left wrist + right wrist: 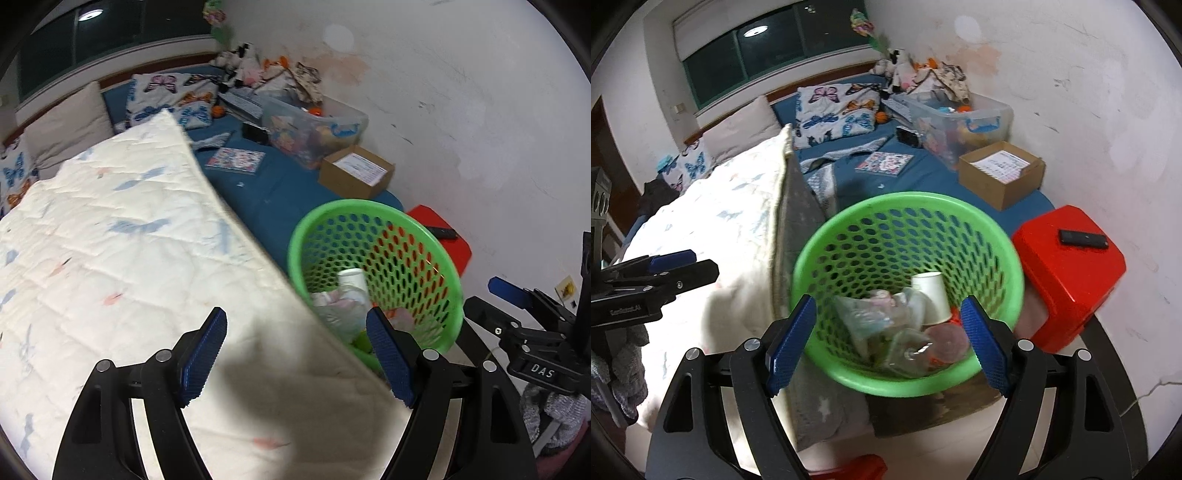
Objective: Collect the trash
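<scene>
A green perforated basket (905,199) stands on the floor against the bed and holds trash: a white paper cup (931,295), crumpled clear wrappers (864,317) and a clear plastic piece (912,350). My right gripper (888,306) hovers just above the basket's near rim, open, with nothing between its blue pads. My left gripper (295,317) is open and empty over the edge of a white quilt (110,258), left of the basket (354,205), where the cup (352,280) shows inside. Each gripper also appears in the other's view: the right gripper (487,295) and the left gripper (698,264).
A red stool (1067,280) with a black remote (1082,238) stands right of the basket, against the white wall. On the blue bed lie a cardboard box (1001,177), a clear storage bin (960,118), a booklet (884,162) and butterfly pillows (834,110).
</scene>
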`<state>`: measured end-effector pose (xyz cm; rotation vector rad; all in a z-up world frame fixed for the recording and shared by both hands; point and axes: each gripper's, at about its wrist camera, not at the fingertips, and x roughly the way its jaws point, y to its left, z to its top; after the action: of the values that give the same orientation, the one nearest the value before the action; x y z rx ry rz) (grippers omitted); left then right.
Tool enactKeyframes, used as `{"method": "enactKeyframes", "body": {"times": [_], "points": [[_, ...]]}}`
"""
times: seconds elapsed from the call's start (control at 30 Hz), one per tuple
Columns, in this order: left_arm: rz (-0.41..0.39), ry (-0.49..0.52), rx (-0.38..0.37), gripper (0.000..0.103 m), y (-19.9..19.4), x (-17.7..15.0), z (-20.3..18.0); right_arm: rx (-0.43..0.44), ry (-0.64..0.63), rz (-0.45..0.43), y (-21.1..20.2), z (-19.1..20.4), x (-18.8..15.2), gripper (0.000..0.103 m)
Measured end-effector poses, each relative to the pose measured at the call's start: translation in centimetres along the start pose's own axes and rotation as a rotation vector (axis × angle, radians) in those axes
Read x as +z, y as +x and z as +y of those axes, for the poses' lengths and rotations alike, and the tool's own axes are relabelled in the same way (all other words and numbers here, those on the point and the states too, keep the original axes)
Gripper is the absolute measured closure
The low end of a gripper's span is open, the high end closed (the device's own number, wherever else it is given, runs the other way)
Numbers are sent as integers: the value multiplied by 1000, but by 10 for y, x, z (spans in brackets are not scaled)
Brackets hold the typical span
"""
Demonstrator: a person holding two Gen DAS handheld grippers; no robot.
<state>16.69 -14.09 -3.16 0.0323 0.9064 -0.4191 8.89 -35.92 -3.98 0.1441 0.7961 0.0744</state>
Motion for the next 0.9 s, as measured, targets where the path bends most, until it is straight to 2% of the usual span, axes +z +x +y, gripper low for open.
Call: {"method": "enactKeyframes", "body": {"times": [0.2, 0.5, 0.57, 0.9], "points": [[-34, -61, 60, 19, -22, -9, 29, 46, -35, -2, -1, 29, 1, 20], [-80, -104, 140, 14, -54, -30, 63, 113, -71, -6, -4, 71, 4, 14], [-86, -127, 148, 9, -61, -35, 72, 130, -75, 1, -3, 79, 4, 13], [-152, -175, 255, 9, -102, -59, 109, 170, -138, 23, -2, 123, -1, 12]]}}
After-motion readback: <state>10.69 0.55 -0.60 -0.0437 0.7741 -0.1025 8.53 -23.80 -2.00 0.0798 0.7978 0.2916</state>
